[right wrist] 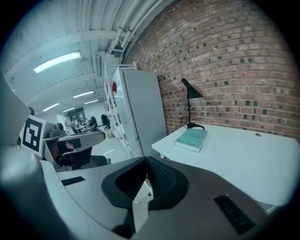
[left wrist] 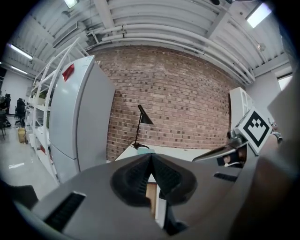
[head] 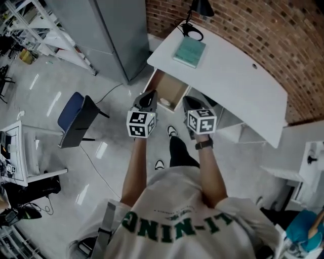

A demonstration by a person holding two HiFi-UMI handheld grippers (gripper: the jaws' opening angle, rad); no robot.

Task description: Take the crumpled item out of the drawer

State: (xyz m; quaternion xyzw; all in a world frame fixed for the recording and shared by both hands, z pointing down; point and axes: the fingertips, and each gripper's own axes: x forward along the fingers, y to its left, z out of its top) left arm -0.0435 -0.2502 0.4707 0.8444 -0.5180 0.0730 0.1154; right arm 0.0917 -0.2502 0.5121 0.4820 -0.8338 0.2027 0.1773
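In the head view a wooden drawer stands pulled out from under the white desk. A small pale item lies at its near edge; its shape is too small to make out. My left gripper hovers over the drawer's near left corner, jaws shut and empty. My right gripper hangs just right of the drawer, also shut with nothing in it. In the left gripper view the left gripper has its pads pressed together, a strip of drawer wood below them. The right gripper is likewise closed.
A teal book and a black lamp sit at the desk's far end. A tall grey cabinet stands left of the desk. A blue chair is on the floor to my left. A brick wall runs behind the desk.
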